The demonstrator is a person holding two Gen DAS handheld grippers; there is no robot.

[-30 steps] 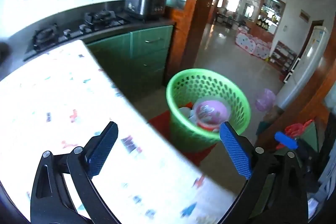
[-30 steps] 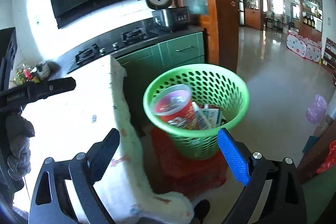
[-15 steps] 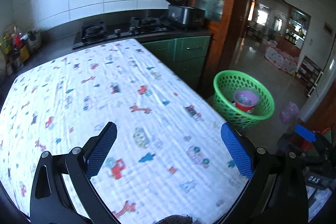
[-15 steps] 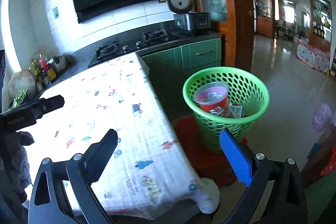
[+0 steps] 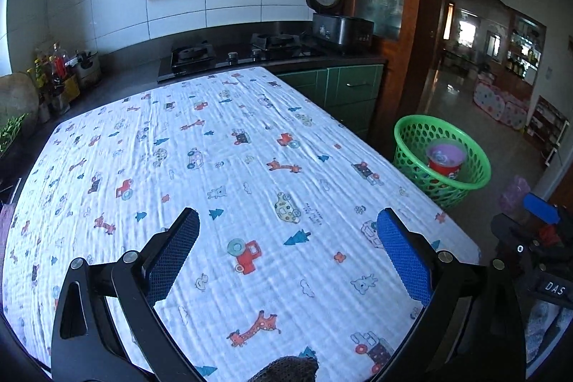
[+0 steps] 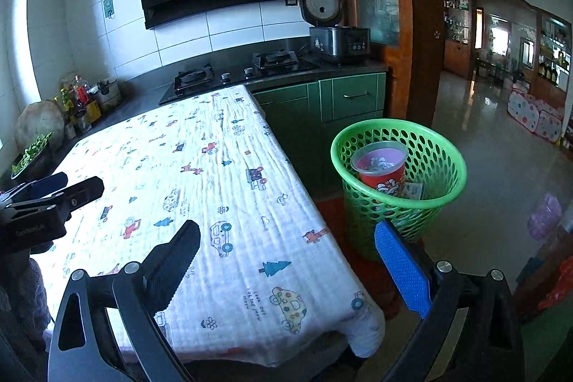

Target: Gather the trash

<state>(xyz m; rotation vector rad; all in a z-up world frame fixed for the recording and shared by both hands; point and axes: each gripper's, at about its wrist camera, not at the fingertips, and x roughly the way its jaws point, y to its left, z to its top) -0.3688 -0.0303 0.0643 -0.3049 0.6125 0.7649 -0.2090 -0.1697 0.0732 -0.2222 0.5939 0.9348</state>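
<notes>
A green perforated basket (image 6: 440,199) stands on the floor off the table's right side; it also shows in the left wrist view (image 5: 412,145). In it stands a red cup with a clear lid (image 6: 381,172), also in the left wrist view (image 5: 446,158), beside some paper packets (image 6: 413,190). My left gripper (image 5: 286,253) is open and empty above the table with a cartoon-print cloth (image 5: 215,167). My right gripper (image 6: 286,260) is open and empty over the table's near right corner (image 6: 272,310). No trash shows on the cloth.
A dark counter with a gas hob (image 6: 236,74) and a rice cooker (image 6: 336,34) runs behind the table. Bottles and jars (image 6: 78,102) stand at the left. Green cabinets (image 6: 351,99) and a wooden door frame (image 6: 419,24) lie past the basket. The other gripper (image 6: 46,203) shows at the left.
Both grippers pulled back and up from the basket toward the table's near side. The whole cloth has come into view and the basket looks smaller and farther. Both stay open.
</notes>
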